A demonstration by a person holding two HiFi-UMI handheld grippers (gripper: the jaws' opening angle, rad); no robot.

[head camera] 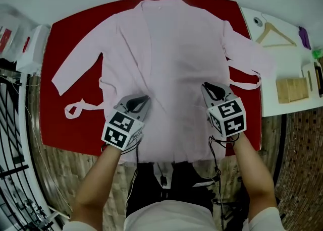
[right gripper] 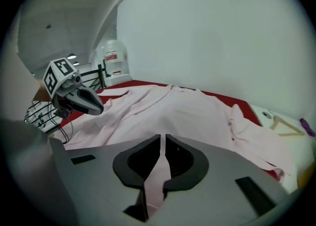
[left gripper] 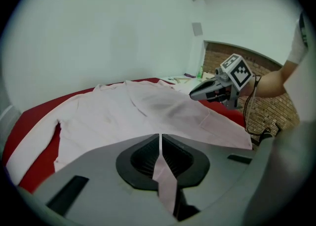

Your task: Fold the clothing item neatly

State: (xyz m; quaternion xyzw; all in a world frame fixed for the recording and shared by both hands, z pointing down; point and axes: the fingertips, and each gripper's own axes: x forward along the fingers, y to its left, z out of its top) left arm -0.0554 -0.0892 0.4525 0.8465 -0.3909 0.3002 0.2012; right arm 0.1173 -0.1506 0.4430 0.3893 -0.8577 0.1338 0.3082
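Bottom-fold step: left gripper (head camera: 137,104) & right gripper (head camera: 214,92) each pinch the pale pink cloth robe (head camera: 176,48) at its hem. Next: carry hem twd neckline, evenly.

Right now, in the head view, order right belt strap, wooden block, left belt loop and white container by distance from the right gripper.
From the right gripper, pinching the robe:
1. Right belt strap, beside it.
2. Wooden block, at right.
3. Left belt loop, opposite side.
4. White container, far left.
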